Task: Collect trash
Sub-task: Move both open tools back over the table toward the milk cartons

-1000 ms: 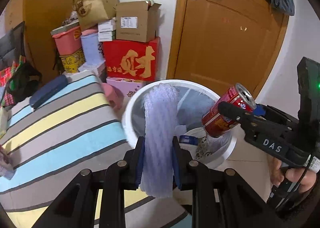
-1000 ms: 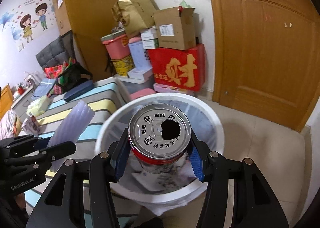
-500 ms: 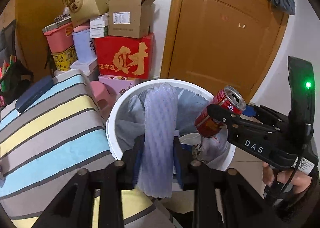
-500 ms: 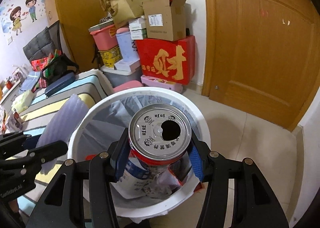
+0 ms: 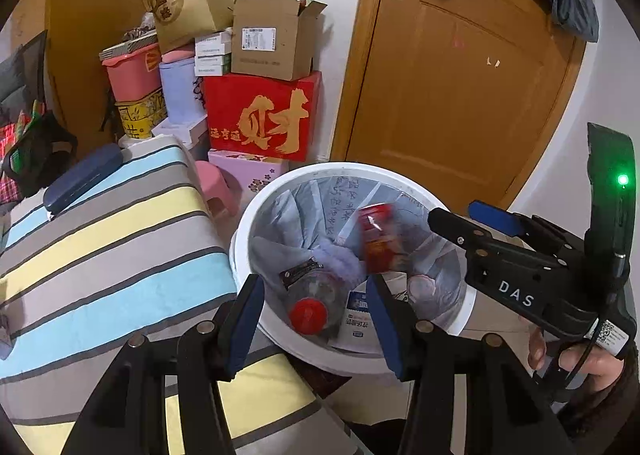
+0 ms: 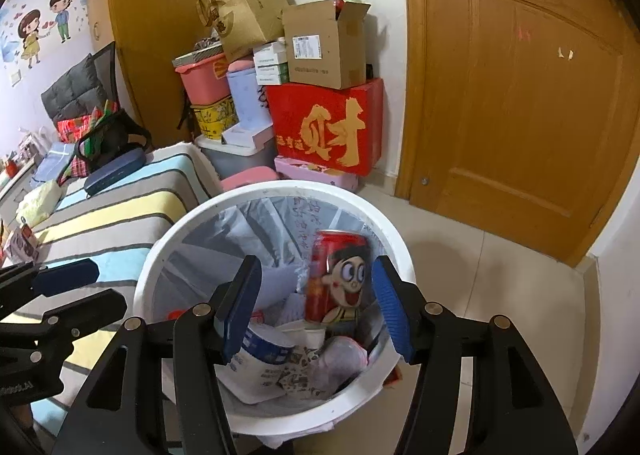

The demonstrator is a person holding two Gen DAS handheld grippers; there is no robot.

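Note:
A white trash bin [image 5: 240, 239] [image 6: 280, 188] with a grey liner stands right below both grippers. My left gripper [image 5: 314, 287] [image 6: 104, 289] hangs over its near rim; its jaws are opening and nothing is between them. The pale purple foam sleeve [image 5: 340, 260] lies inside the bin, above a bottle with a red cap [image 5: 308, 311]. My right gripper [image 6: 316, 275] [image 5: 456, 215] is also over the bin, jaws opening, pads not touching anything. The red drink can [image 6: 340, 275] [image 5: 376, 239] is loose inside the bin, upright and blurred, just beyond the right pads.
A striped bed [image 5: 104, 239] borders the bin on the left. Stacked boxes, led by a red carton [image 5: 260, 119], and a pink stool [image 5: 218, 187] stand behind it. A wooden door [image 6: 520, 95] and tiled floor [image 6: 500, 295] lie to the right.
Both grippers opened. The foam sleeve left the left jaws and dropped into the bin. The red can left the right jaws and fell into the bin too.

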